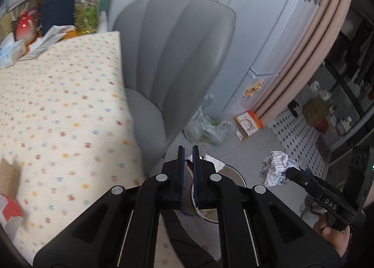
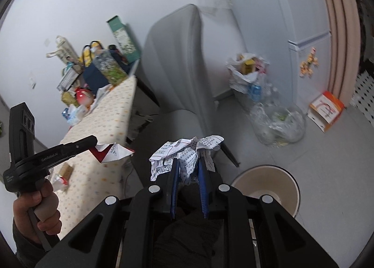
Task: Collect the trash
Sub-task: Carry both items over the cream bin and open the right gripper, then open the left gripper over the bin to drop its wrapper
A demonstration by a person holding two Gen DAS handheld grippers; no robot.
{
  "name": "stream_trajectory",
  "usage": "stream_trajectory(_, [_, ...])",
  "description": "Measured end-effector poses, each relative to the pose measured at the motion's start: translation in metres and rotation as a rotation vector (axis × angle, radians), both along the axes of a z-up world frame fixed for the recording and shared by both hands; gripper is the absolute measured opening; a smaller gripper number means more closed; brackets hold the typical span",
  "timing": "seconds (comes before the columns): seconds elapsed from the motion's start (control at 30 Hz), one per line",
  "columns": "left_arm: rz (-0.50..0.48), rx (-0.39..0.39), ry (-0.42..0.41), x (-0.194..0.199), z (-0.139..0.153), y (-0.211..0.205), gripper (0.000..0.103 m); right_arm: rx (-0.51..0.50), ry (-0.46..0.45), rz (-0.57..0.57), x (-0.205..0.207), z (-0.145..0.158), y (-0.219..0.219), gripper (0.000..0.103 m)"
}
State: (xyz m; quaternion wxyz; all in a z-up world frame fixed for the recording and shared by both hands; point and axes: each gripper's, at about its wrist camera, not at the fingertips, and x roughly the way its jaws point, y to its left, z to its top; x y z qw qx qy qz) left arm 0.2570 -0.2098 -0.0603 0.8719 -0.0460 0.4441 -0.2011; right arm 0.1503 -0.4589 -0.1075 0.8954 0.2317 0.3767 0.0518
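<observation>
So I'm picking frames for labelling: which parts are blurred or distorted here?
Left wrist view: grey chair and tablecloth motion-smeared, left gripper sharp. Right wrist view: chair and clear bags soft, crumpled paper readable. Both show fisheye bending and dark corners.

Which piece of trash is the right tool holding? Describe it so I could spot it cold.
Start at the grey chair beside the dotted tablecloth. In front of its seat, the right tool pinches a crumpled white paper covered in fine black print. The left tool's scrap is flatter, with red on it.
</observation>
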Motion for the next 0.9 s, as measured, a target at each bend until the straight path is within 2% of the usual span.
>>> stream_trajectory(0.2, [-0.048,0.026,0.037,0.005,-0.019,-0.031,0.007,0.009,0.065,-0.064,0.0,-0.032,-0.027,0.02])
stream_trajectory(0.27, [-0.06,0.032,0.05,0.007,-0.024,-0.04,0.007,0.018,0.097,-0.086,0.0,-0.046,-0.036,0.034])
stream_trajectory(0.3, [-0.066,0.034,0.054,0.008,-0.026,-0.044,0.007,0.027,0.111,-0.098,-0.001,-0.053,-0.041,0.056])
stream_trajectory(0.33, [-0.076,0.038,0.057,0.008,-0.027,-0.05,0.007,0.025,0.116,-0.106,-0.002,-0.056,-0.044,0.064])
stream_trajectory(0.53, [-0.125,0.057,0.077,0.007,-0.038,-0.078,0.007,0.022,0.149,-0.149,-0.016,-0.071,-0.063,0.065])
stream_trajectory(0.63, [-0.151,0.069,0.087,0.005,-0.043,-0.092,0.007,0.005,0.157,-0.177,-0.03,-0.071,-0.072,0.076])
stream_trajectory(0.73, [-0.181,0.071,0.099,0.003,-0.05,-0.107,0.007,-0.021,0.169,-0.211,-0.045,-0.072,-0.083,0.083])
stream_trajectory(0.9, [-0.248,0.083,0.119,-0.005,-0.059,-0.141,0.007,-0.027,0.169,-0.253,-0.066,-0.067,-0.1,0.085])
